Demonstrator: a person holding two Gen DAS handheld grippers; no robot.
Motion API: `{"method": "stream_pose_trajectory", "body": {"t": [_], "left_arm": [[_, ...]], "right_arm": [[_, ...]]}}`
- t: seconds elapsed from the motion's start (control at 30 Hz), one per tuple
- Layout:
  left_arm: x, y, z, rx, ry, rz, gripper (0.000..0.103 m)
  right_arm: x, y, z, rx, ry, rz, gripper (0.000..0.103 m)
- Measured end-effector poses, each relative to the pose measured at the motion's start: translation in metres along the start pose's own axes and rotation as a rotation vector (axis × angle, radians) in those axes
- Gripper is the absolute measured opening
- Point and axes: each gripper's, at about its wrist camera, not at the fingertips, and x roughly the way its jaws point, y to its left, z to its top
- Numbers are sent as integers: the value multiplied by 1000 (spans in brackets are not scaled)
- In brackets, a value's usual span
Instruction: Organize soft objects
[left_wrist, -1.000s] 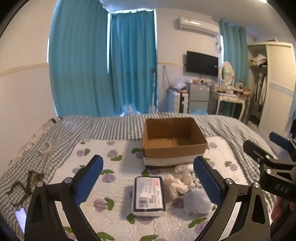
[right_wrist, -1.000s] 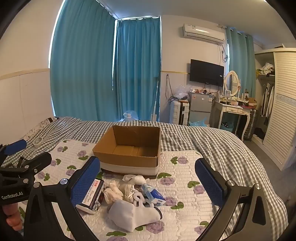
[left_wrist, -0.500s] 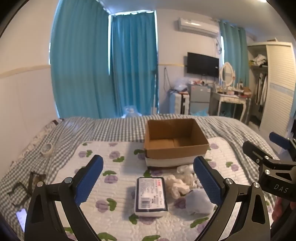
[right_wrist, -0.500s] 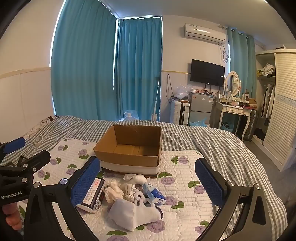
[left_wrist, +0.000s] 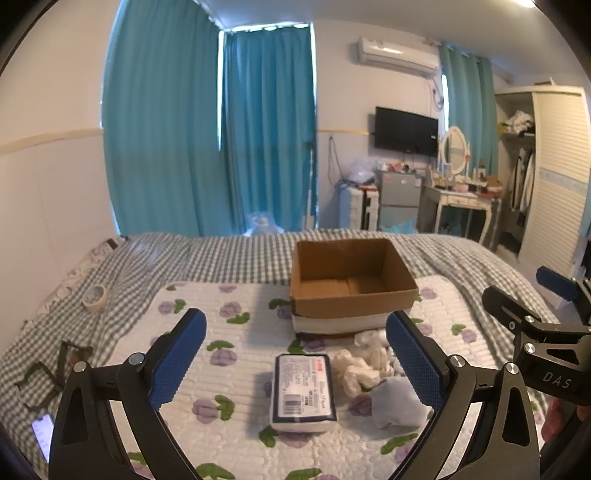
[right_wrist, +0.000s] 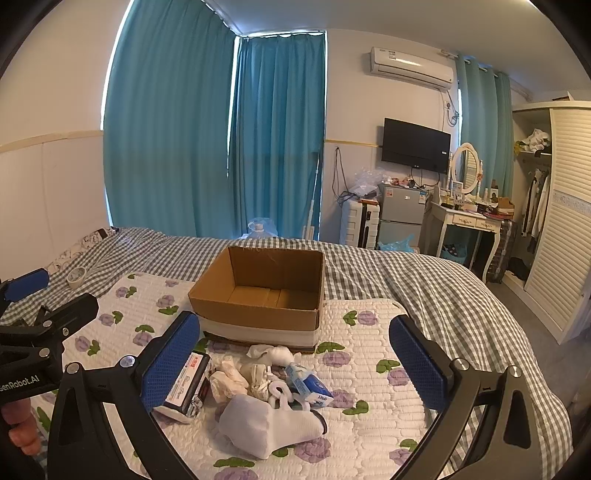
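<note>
The cardboard box (right_wrist: 260, 295) sits open and empty at 12 o'clock on the floral quilt (right_wrist: 369, 424), ready to receive the soft items heaped just in front of it: a white sock (right_wrist: 266, 424), crumpled white cloths (right_wrist: 255, 373), a blue-and-white tissue pack (right_wrist: 308, 384) and a wrapped tissue brick (left_wrist: 303, 391) bearing a barcode label. The left tool (left_wrist: 295, 362) and right tool (right_wrist: 293, 363) both hover with jaws wide apart, holding nothing. Readable: "DAS" and "GenRobot.AI" on the tool bodies.
</note>
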Motion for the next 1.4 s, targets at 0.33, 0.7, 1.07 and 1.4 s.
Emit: {"method": "stream_pose_trajectory", "body": {"t": [0.33, 0.7, 1.07, 1.4], "left_arm": [[-1, 0, 0, 2, -1, 1, 100], [1, 2, 4, 3, 0, -1, 100], [1, 2, 4, 5, -2, 0, 100], [2, 2, 5, 4, -4, 1, 100]], "right_arm": [[0, 0, 0, -3, 1, -1, 103], [1, 0, 0, -5, 3, -2, 103], [0, 1, -1, -6, 5, -2, 103], [0, 1, -1, -7, 5, -3, 103]]}}
